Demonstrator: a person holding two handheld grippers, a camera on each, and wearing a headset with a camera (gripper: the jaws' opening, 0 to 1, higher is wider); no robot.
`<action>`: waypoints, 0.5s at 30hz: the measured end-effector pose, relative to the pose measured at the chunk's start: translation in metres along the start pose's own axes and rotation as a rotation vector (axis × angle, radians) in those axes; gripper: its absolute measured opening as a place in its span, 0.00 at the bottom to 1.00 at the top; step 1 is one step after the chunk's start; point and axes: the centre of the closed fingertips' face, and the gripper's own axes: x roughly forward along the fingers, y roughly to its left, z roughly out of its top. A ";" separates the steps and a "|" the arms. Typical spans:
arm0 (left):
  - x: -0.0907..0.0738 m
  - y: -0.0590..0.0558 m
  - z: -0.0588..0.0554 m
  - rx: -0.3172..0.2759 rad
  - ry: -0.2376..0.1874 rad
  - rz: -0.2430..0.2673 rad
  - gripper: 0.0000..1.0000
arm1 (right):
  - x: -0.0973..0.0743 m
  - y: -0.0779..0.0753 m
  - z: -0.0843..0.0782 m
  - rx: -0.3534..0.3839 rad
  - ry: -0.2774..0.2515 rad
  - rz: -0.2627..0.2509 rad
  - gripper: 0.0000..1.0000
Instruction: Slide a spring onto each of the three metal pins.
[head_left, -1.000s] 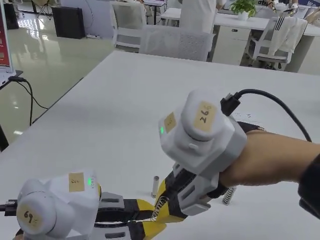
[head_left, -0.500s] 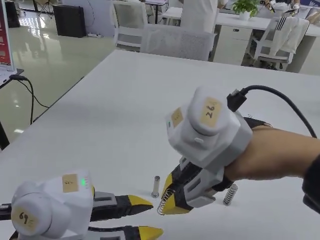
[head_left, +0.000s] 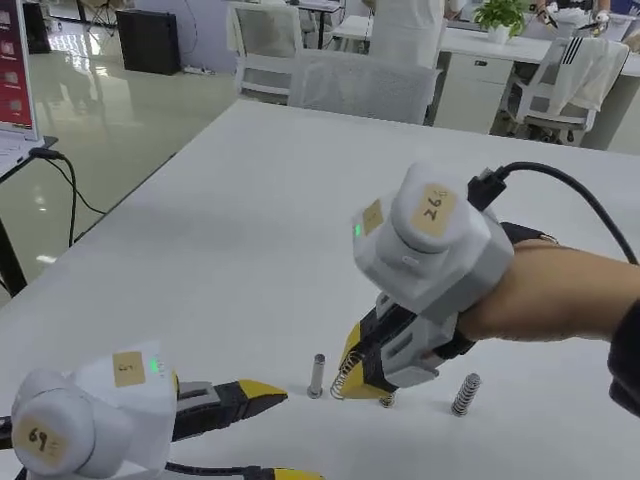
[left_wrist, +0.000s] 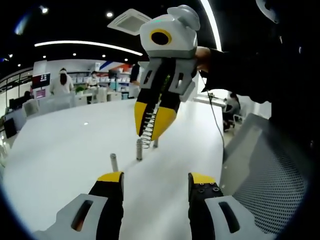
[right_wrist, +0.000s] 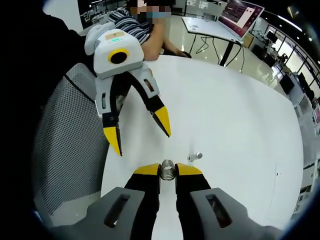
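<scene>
My right gripper (head_left: 352, 385) is shut on a small steel spring (head_left: 343, 374) and holds it tilted, right beside a bare upright metal pin (head_left: 318, 376). In the right gripper view the spring (right_wrist: 168, 170) sits between the yellow jaw tips, with the pin's top (right_wrist: 195, 157) just ahead. A second pin (head_left: 465, 393) to the right carries a spring. A third pin (head_left: 387, 399) is mostly hidden under the right gripper. My left gripper (head_left: 276, 432) is open at the lower left and holds nothing. In the left gripper view all three pins stand in a row (left_wrist: 114, 162), below the held spring (left_wrist: 145, 128).
The white table (head_left: 250, 230) stretches far and left of the pins. Its left edge (head_left: 110, 215) drops to the floor. A black cable (head_left: 570, 205) trails from the right gripper. Office chairs (head_left: 345, 85) and desks stand beyond the far edge.
The two grippers have drawn apart. The left one has pulled back from the spring with its jaws open. The right one has carried the spring over beside the bare pin.
</scene>
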 end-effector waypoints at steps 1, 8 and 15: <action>-0.001 0.000 0.000 -0.002 0.001 0.002 0.46 | 0.001 -0.004 0.000 -0.005 0.003 -0.011 0.08; -0.003 0.001 0.000 -0.013 0.000 0.016 0.53 | 0.006 -0.030 -0.002 -0.002 0.008 -0.070 0.08; -0.004 -0.001 -0.001 -0.017 0.000 0.020 0.54 | 0.015 -0.045 0.000 0.006 0.007 -0.076 0.08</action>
